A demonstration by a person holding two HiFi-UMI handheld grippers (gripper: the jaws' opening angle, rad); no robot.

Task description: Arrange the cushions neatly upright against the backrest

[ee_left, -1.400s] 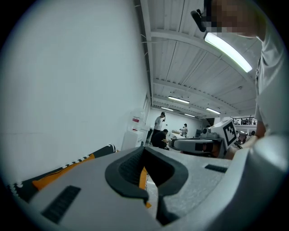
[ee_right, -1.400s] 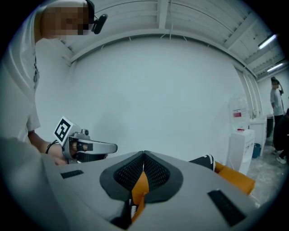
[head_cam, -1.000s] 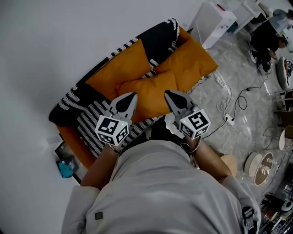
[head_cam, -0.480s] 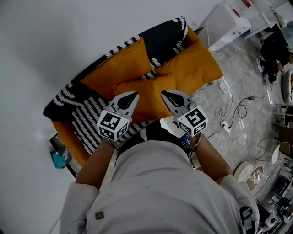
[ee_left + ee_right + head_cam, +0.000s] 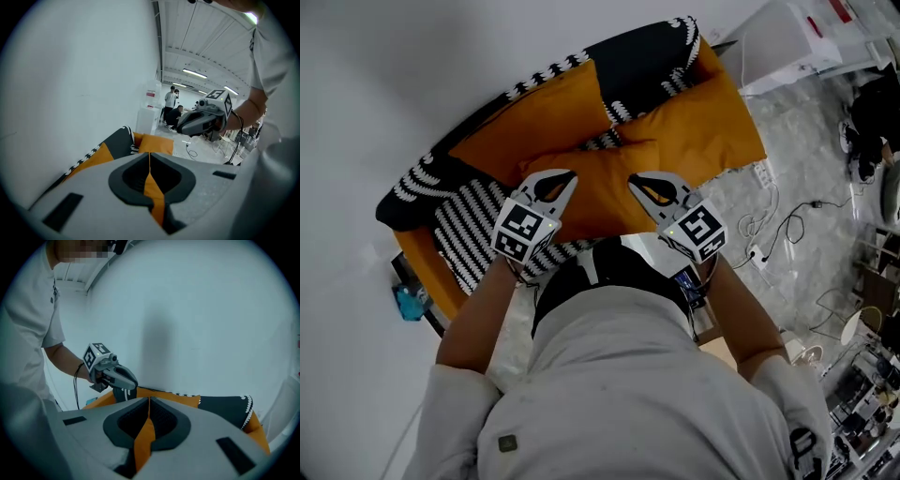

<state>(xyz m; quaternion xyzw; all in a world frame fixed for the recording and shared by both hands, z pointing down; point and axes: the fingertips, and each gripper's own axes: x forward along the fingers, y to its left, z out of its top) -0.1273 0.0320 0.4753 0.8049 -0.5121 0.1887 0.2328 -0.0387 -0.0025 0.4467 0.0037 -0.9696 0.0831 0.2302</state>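
Both claws had come down and forward toward the sofa [image 5: 422, 267] since the earlier frames. The left claw [image 5: 565, 177] and the right claw [image 5: 637, 182] now hung over the near edge of the middle orange cushion [image 5: 598, 192]. Each claw's jaws were closed tight with nothing between them; only orange fabric showed through the slit.

They were set apart, one toward each end of that cushion, probably so both ends could be taken together and the cushion tipped up evenly.

The cushion lay flat on the seat, broad face up, its long axis along the sofa's length and parallel to the wall [image 5: 394, 75]. It did not yet lean on the backrest. Behind it were a second orange cushion [image 5: 534, 127] and a black cushion [image 5: 637, 61]. A third orange cushion [image 5: 703, 122] lay to the right and a striped cushion [image 5: 469, 225] to the left.
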